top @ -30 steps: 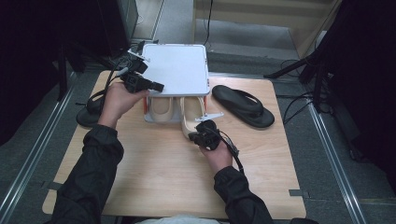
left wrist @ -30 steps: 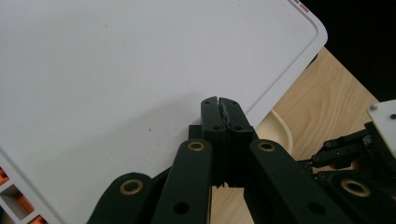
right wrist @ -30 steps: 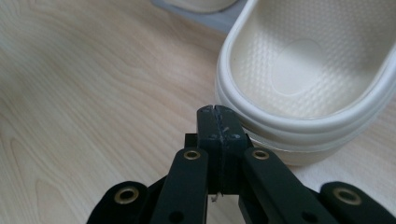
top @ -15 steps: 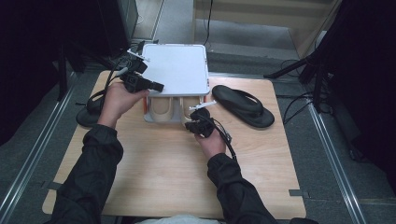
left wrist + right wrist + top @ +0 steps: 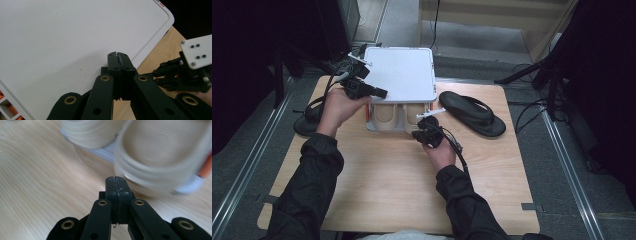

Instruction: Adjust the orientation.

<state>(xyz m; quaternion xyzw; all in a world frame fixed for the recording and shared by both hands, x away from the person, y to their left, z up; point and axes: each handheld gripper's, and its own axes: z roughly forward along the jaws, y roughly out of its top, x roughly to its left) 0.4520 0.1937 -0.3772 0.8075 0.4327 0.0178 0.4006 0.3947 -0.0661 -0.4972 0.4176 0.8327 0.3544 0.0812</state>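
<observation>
Beige shoes (image 5: 398, 116) in box just ahead of right tool (image 5: 419, 131), jaws closed.

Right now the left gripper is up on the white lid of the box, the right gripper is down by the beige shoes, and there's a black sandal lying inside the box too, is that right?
Not quite. The black sandal lies on the table to the right of the box, not inside it, as the high view shows. The rest holds: the left gripper is on the white lid, and the right gripper is by the beige shoes.
</observation>
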